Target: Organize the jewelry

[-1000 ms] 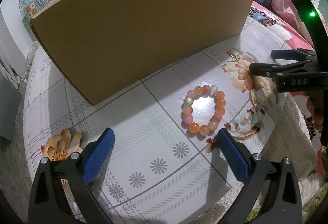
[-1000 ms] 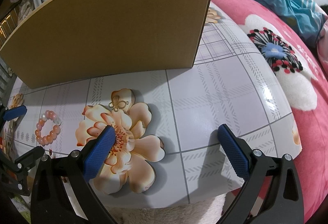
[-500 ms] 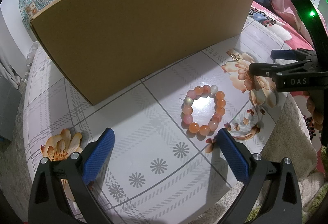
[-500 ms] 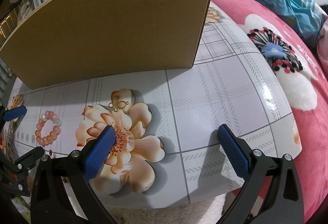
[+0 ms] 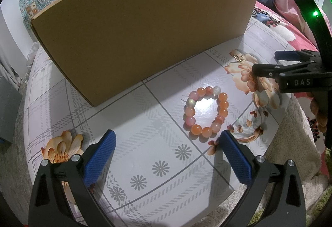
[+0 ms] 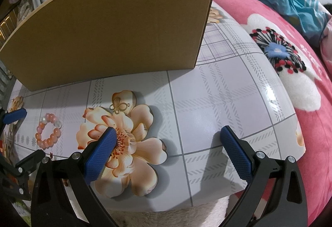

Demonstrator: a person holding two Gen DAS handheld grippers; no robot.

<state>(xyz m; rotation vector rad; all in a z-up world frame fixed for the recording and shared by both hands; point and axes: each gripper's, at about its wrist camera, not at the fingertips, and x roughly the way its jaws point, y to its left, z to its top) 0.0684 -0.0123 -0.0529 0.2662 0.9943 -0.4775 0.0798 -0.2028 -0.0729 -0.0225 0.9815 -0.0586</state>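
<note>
Glossy tablecloth (image 5: pixel 128 139) printed with grey plaid and flowers covers the table; a bed with a pink blanket (image 6: pixel 311 102) lies beyond the right claw. A tall cardboard box (image 5: pixel 145 36) stands ahead of both claws.

Left claw (image 5: pixel 166 144): jaws wide apart, holding nothing. The bead bracelet (image 5: pixel 205 111) lies flat on the cloth just ahead of its right finger (image 5: pixel 234 156), off the centre line between the jaws.

Right claw (image 6: pixel 166 142): jaws wide apart, holding nothing. A small gold butterfly charm (image 6: pixel 119 107) lies ahead of its left finger, on a printed flower.

Likely faults:
- Closing the left claw without first shifting right would probably clip one side of the bracelet and push it away.
- The round beads may roll or slide on the glossy cloth.
- The thin charm blends with the flower print and may slip under the pads.
- The claws are near each other and may collide.
</note>
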